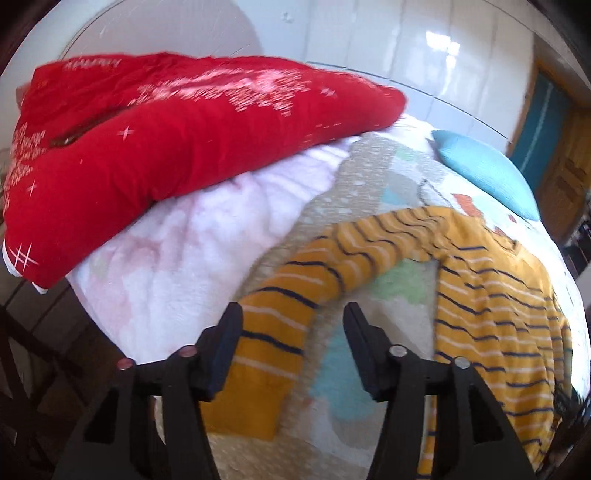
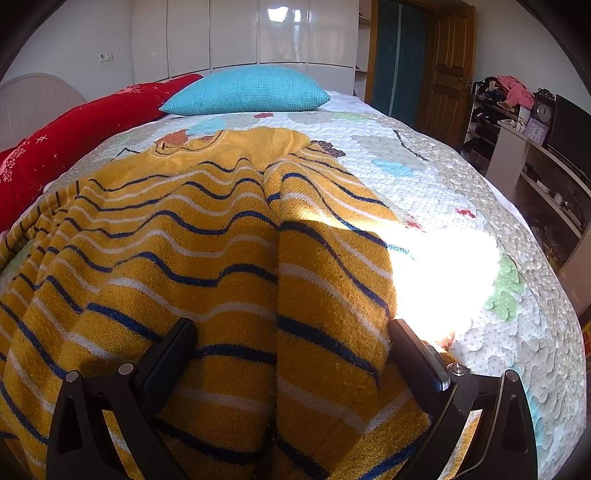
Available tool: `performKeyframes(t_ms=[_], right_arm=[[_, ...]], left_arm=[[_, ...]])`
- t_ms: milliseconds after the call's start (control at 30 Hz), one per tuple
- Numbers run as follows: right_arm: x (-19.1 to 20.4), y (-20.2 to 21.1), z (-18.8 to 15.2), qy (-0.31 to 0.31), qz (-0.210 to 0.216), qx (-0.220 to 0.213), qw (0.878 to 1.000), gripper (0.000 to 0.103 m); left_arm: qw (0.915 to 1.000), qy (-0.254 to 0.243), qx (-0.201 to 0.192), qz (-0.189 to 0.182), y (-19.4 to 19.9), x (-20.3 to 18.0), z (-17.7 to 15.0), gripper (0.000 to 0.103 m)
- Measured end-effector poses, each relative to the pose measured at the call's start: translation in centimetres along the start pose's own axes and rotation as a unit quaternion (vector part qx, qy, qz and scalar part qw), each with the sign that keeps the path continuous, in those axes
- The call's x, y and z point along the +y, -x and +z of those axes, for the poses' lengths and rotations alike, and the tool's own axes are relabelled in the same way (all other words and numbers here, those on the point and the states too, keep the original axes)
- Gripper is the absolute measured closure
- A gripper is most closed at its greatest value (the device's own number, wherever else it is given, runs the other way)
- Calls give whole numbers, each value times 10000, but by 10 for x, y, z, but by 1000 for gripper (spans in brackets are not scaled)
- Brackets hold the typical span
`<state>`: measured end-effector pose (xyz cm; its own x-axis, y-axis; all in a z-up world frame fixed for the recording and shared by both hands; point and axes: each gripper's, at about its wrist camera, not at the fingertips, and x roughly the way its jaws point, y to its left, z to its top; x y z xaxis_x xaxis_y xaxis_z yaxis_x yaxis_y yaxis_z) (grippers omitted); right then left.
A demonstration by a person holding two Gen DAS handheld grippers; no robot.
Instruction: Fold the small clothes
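White wardrobe doors line the far wall, and nearer us a bed spread with a pastel patterned quilt fills most of both views. On that quilt lies our yellow striped sweater, neck toward the far end, with a teal pillow beyond it and a red blanket heaped on a white fleece throw to the left. From the left wrist we see one sleeve curving out toward the near left, its plain yellow cuff close to us. Our left gripper hangs above that sleeve with its jaws apart, nothing between them. Our right gripper has its jaws spread wide over the near body of the sweater, one on either side of a raised fold in the knit, without pinching it. A bright patch of sunlight falls on the quilt just right of the sweater.
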<state>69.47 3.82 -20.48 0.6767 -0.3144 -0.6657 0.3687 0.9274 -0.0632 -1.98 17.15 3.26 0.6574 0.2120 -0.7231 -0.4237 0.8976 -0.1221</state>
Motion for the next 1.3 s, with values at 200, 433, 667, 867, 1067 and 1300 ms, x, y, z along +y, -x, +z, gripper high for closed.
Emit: performKeyframes(t_ms=[200, 433, 667, 867, 1067, 1300], right_arm=[[3, 0, -1, 58, -118, -16, 9999, 0], [6, 1, -2, 143, -290, -8, 9995, 0], [7, 1, -2, 158, -313, -13, 9994, 0], [7, 1, -2, 154, -311, -13, 9994, 0], [7, 2, -2, 138, -240, -9, 9996, 0], [-67, 58, -3, -916, 1283, -610, 9856, 7]], left_arm=[[9949, -880, -135, -463, 15, -76, -18, 33], [9825, -1713, 57, -723, 13, -140, -44, 32], [9747, -2125, 212, -663, 9, -168, -57, 32], [9714, -2266, 244, -662, 10, -181, -63, 32], [9699, -2328, 232, -681, 12, -186, -67, 32], [9729, -2198, 185, -690, 14, -177, -61, 28]])
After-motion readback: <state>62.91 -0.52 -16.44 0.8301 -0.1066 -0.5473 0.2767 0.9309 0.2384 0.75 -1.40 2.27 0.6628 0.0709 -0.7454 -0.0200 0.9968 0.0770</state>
